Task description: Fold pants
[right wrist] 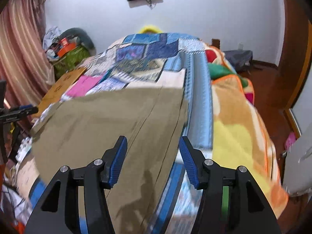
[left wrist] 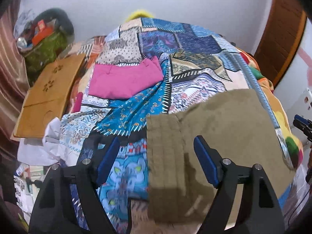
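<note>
Khaki pants (left wrist: 218, 128) lie flat on the bed's patchwork quilt (left wrist: 136, 107), at 6 o'clock. Left gripper (left wrist: 156, 156) and right gripper (right wrist: 153, 156) — both spread, holding nothing. Judged step: pre-grasp; next, pinch near edge.

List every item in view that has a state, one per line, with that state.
Khaki pants: lying flat on the bed, unheld.
Pink garment: folded, lying on the quilt.
Left tool: open, holding nothing.
Right tool: open, holding nothing.
Wooden board: lying at the bed's edge.
</note>
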Action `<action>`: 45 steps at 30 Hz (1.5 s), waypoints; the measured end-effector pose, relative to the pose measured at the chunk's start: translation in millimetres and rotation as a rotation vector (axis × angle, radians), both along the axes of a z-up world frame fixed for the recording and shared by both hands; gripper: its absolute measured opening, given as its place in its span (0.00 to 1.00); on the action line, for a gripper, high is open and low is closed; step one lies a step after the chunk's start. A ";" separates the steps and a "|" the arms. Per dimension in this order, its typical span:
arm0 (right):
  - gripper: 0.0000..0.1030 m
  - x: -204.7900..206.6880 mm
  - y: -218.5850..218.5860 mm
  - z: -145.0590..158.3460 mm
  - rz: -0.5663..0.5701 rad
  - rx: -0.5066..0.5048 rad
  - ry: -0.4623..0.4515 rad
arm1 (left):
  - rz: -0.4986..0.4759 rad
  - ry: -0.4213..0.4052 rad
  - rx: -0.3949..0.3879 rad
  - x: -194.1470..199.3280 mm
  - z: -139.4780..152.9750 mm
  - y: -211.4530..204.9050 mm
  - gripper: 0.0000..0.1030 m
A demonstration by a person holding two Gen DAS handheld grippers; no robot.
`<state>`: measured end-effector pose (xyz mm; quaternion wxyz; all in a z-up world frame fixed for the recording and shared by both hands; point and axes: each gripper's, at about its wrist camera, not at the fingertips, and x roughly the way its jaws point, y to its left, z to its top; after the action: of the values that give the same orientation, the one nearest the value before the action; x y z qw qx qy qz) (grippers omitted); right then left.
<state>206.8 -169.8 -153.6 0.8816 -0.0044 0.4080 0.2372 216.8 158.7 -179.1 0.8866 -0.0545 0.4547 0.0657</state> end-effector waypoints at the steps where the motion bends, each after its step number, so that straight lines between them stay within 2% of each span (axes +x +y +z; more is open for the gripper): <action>1: 0.50 8.8 1.2 -1.3 -0.001 -0.001 -0.004 | 0.006 0.013 -0.008 8.1 -4.3 2.5 0.76; 4: 0.50 51.6 6.8 -12.4 -0.013 -0.006 0.003 | 0.014 0.056 -0.064 31.0 -19.4 9.2 0.76; 7: 0.50 88.8 13.4 -29.7 -0.014 -0.013 0.031 | 0.008 0.102 -0.157 46.6 -39.9 12.0 0.76; 9: 0.50 108.7 17.4 -41.4 0.001 -0.006 0.057 | 0.003 0.126 -0.174 52.8 -51.7 10.1 0.76; 12: 0.50 139.6 25.9 -62.1 0.024 -0.003 0.096 | -0.002 0.130 -0.189 55.4 -62.6 9.6 0.76; 14: 0.49 155.4 31.4 -76.0 0.020 -0.017 0.124 | 0.011 0.104 -0.228 51.9 -64.2 16.1 0.76; 15: 0.44 160.2 33.3 -81.6 0.030 -0.025 0.139 | 0.027 0.087 -0.230 50.7 -63.9 19.6 0.76; 16: 0.26 163.7 39.0 -89.4 0.063 -0.046 0.159 | 0.053 0.067 -0.221 47.9 -63.3 23.2 0.76; 17: 0.18 164.1 42.7 -93.7 0.071 -0.094 0.152 | 0.076 0.055 -0.209 45.1 -64.5 27.4 0.76; 19: 0.16 162.2 45.8 -99.1 0.076 -0.133 0.117 | 0.090 0.052 -0.253 43.9 -68.9 34.4 0.76; 20: 0.09 161.8 45.3 -100.4 0.058 -0.137 0.114 | 0.109 0.056 -0.278 43.7 -72.7 37.5 0.76; 22: 0.05 162.8 42.9 -100.6 0.024 -0.154 0.111 | 0.124 0.063 -0.291 44.2 -74.3 39.2 0.76; 25: 0.06 161.5 48.2 -97.4 0.019 -0.199 0.108 | 0.128 0.057 -0.224 43.1 -61.1 30.0 0.75; 27: 0.10 158.5 53.6 -89.6 0.030 -0.248 0.115 | 0.104 0.046 -0.135 40.3 -47.7 18.2 0.75; 28: 0.15 153.2 54.4 -81.3 0.040 -0.236 0.119 | 0.084 0.035 -0.110 39.4 -41.1 13.5 0.75; 29: 0.15 149.3 53.6 -75.7 0.046 -0.218 0.117 | 0.049 0.020 -0.098 38.3 -31.9 6.1 0.75; 31: 0.16 133.8 56.3 -55.5 0.115 -0.114 0.127 | 0.011 0.004 -0.107 38.9 -22.3 -1.8 0.77; 33: 0.24 118.4 62.9 -40.4 0.162 -0.066 0.109 | -0.023 -0.009 -0.115 43.0 -14.3 -13.4 0.82; 35: 0.39 98.5 77.5 -25.1 0.231 -0.020 0.097 | -0.045 -0.018 -0.116 49.4 -10.8 -25.1 0.85; 37: 0.45 82.0 93.7 -19.0 0.290 0.013 0.111 | -0.064 -0.013 -0.118 54.9 -13.2 -34.3 0.85; 39: 0.45 75.8 114.9 -19.6 0.344 0.035 0.142 | -0.089 0.012 -0.111 62.8 -22.2 -45.1 0.85; 42: 0.45 57.5 136.9 -37.3 0.399 0.015 0.211 | -0.116 0.093 -0.077 70.4 -46.0 -55.3 0.85; 44: 0.46 48.3 143.7 -50.0 0.410 -0.030 0.230 | -0.125 0.113 -0.008 66.7 -57.6 -61.2 0.85; 45: 0.46 38.5 142.0 -49.8 0.409 -0.046 0.184 | -0.140 0.107 0.027 61.8 -58.5 -65.4 0.85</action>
<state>245.3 -27.8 -203.4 0.7739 -0.0855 0.4825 0.4011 278.5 93.4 -237.6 0.8641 -0.0070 0.5031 0.0125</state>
